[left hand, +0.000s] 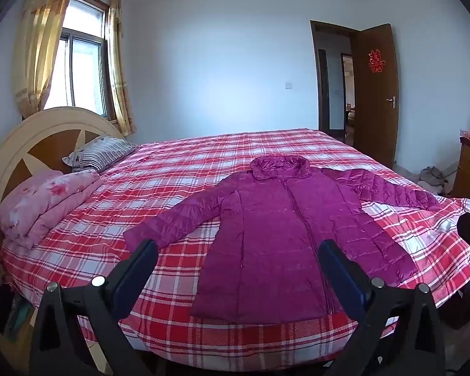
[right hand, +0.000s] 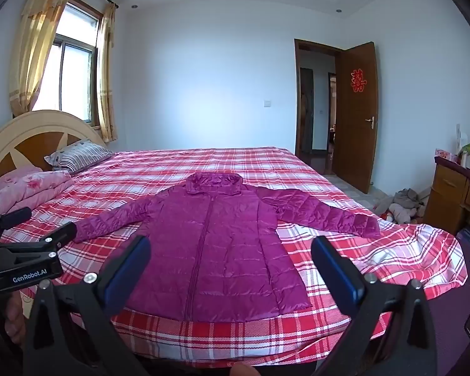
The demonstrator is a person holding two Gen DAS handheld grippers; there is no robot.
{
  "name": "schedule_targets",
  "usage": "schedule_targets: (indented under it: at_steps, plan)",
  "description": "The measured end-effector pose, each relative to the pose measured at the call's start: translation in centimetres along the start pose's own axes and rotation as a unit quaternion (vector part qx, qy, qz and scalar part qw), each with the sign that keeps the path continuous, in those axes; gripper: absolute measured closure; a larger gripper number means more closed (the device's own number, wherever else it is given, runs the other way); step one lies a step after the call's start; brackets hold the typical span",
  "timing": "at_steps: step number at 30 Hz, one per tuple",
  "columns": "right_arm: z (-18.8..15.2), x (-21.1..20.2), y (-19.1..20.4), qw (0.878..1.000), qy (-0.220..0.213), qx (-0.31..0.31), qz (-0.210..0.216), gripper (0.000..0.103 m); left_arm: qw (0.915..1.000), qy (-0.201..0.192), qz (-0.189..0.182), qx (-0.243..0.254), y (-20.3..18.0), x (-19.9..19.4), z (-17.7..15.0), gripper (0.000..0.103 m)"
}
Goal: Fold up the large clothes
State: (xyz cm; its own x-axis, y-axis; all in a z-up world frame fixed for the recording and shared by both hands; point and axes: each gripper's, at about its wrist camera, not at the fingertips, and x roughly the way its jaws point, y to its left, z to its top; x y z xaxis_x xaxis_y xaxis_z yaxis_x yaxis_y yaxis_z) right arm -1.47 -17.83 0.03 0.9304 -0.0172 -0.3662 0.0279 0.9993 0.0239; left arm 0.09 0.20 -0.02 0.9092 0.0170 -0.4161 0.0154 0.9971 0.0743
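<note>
A long magenta quilted jacket (left hand: 285,228) lies flat and face up on the bed, zipped, collar at the far end, both sleeves spread out to the sides. The right wrist view has the same jacket (right hand: 216,250) with its hem near the bed's front edge. My left gripper (left hand: 238,247) hovers open above the front edge of the bed, its fingers apart with nothing between them. My right gripper (right hand: 230,244) is likewise open and holds nothing, short of the hem. From the right wrist view the left gripper (right hand: 51,222) shows at the left edge.
The bed (left hand: 178,169) has a red and white plaid sheet and a round headboard (left hand: 47,138) on the left. A folded pink quilt (left hand: 44,200) and a striped pillow (left hand: 100,153) lie by it. A wooden cabinet (right hand: 454,194) and a heap of clothes (right hand: 404,206) stand right; the door (right hand: 357,119) is open.
</note>
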Motion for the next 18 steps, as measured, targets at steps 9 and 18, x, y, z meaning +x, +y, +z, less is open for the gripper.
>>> schedule_targets:
  at_steps: [9, 18]
  plan:
    - [-0.1, -0.05, -0.05, 1.0, 0.009, -0.004, 0.0, 0.0, 1.0, 0.0, 0.002, -0.001, 0.16, 0.29, 0.06, 0.001]
    - [-0.99, 0.31, -0.05, 1.0, 0.016, -0.001, 0.001, 0.0, 1.0, 0.0, 0.004, -0.004, 0.43, 0.42, 0.02, 0.001]
